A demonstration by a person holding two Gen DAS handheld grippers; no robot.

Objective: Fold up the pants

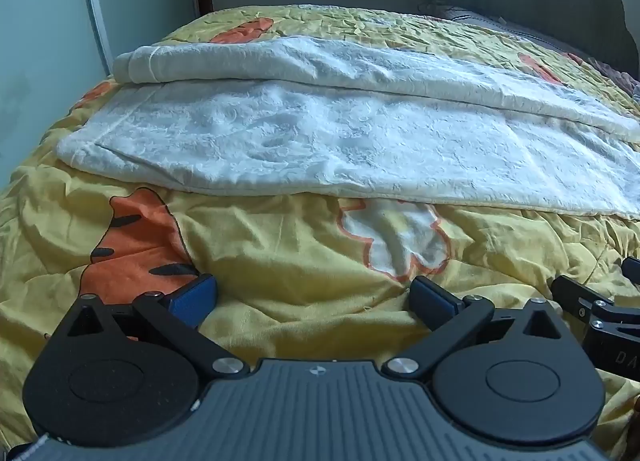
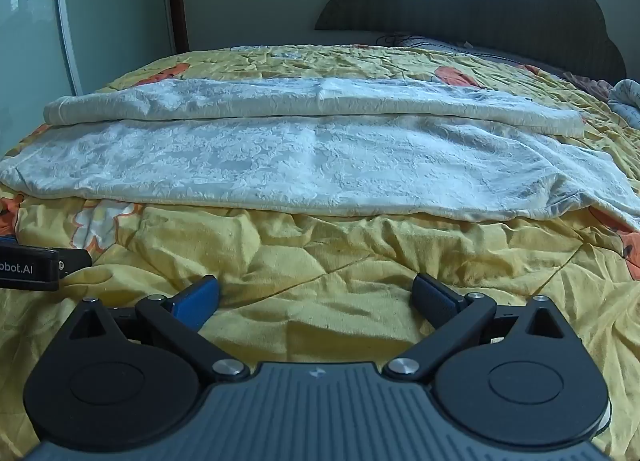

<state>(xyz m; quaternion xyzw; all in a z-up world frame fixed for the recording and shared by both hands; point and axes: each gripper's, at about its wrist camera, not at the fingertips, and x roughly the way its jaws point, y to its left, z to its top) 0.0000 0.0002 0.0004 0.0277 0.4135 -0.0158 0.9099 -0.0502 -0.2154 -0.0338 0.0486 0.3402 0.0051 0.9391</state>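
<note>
Pants [image 1: 340, 133] lie spread across the bed [image 1: 280, 269], white/cream, textured fabric w/ a raised floral-type pattern. In left wrist view they fill the middle band of frame, running from left edge toward right edge and past it. In right wrist view pants [image 2: 304, 165] span nearly the full width at mid-frame. Far long side looks already doubled over: a thicker rolled strip sits along the upper edge of the cloth, near side is a single flat layer.

Left tool [image 1: 314, 293] at bottom centre of its frame, jaws fully apart, nothing between them, over bare yellow quilt, well short of the pants. Right tool [image 2: 316, 293] same: jaws wide apart, empty, over quilt, pants' near hem ahead of it. Each tool's edge shows at the side of the other's frame, so they sit side by side.

Handling, as judged: light, soft, limp cloth, no stiffness, will sag and drape when lifted. Crinkly surface prob. gives pads decent friction, not slippery. Not fragile. Quilt underneath is also soft and wrinkled, so risk of pinching quilt along w/ the pants.

Where to grab: near hem, one tool toward each end, e.g. the left corner at mid-left of left view and the loose flap at lower right of right view. Pinch the edge only, shallow, lift both together to keep the fold straight.
</note>
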